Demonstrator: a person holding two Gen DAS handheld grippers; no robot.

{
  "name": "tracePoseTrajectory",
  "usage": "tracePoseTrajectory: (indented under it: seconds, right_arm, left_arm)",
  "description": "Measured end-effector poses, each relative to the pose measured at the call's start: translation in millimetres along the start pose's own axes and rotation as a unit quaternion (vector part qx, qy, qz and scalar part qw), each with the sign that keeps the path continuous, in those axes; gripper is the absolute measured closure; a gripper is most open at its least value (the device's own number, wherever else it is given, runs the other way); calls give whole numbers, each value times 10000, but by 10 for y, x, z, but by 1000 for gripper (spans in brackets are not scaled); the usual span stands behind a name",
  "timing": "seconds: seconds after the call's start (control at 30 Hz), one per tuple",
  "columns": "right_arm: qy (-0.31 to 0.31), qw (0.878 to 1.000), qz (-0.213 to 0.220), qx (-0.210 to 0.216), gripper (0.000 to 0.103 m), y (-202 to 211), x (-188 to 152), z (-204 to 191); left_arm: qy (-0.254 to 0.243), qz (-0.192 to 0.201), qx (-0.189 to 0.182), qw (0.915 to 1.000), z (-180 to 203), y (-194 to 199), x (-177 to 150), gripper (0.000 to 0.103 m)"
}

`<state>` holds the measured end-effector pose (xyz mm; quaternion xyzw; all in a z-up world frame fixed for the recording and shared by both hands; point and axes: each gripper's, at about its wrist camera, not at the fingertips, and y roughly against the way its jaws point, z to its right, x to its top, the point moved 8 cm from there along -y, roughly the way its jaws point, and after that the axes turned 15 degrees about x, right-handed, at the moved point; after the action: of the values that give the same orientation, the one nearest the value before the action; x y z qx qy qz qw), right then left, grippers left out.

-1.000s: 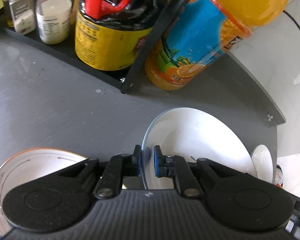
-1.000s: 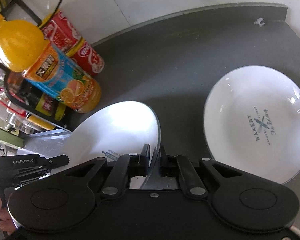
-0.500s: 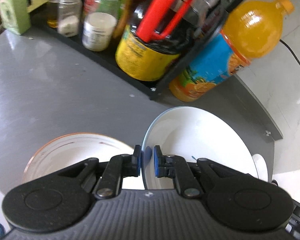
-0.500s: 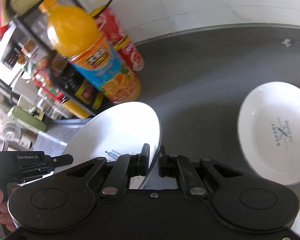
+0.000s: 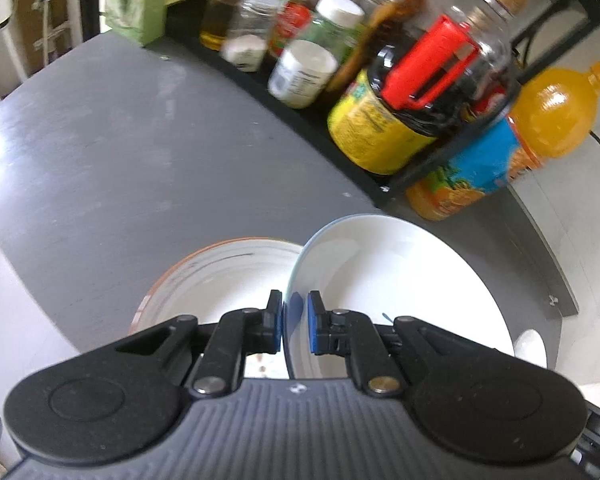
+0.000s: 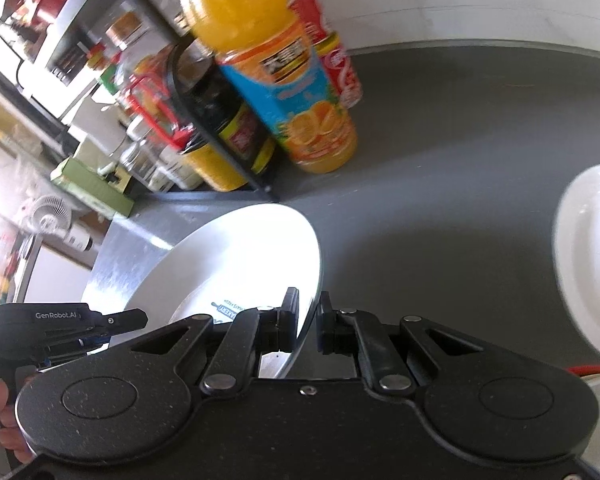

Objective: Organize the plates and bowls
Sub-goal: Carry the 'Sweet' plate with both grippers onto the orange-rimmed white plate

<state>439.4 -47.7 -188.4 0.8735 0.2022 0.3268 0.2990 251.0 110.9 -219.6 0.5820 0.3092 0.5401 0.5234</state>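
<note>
A white plate (image 5: 400, 288) is held tilted above the dark grey table (image 5: 100, 152) by both grippers. My left gripper (image 5: 293, 326) is shut on its left rim, blue pads on both faces. In the right wrist view my right gripper (image 6: 308, 326) is shut on the opposite rim of the same white plate (image 6: 240, 256), and the left gripper body (image 6: 60, 320) shows beyond it in a person's hand. An orange-rimmed plate (image 5: 220, 276) lies on the table just left of and below the held plate. A white bowl with a bakery print (image 6: 588, 256) sits far right.
A black rack (image 5: 320, 132) crowded with jars and bottles runs along the back. An orange juice bottle (image 6: 284, 80) and a red soda bottle (image 6: 332, 48) stand beside it. The table's edge (image 5: 4, 248) drops off at the left.
Both grippers have carried the white plate up and to the left, away from the bakery bowl and over toward the orange-rimmed plate. Their grip has not changed.
</note>
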Motion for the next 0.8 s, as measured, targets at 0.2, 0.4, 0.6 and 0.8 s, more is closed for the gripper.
tracePoseTrajectory:
  seconds: [0.2, 0.4, 0.6, 0.8]
  right_arm:
    - [218, 9995, -203, 88, 95, -169, -63, -215]
    - [350, 9986, -385, 82, 95, -293, -175, -314]
    - [431, 9981, -448, -26, 94, -309, -256, -336]
    - [515, 9974, -485, -160, 94, -312, -336, -349]
  left_arm:
    - [208, 0, 188, 9996, -274, 2, -45, 93]
    - [316, -79, 284, 9991, -463, -48, -114, 93]
    - [299, -178, 278, 9990, -542, -116, -166, 92]
    - [192, -256, 264, 9991, -559, -183, -205, 92]
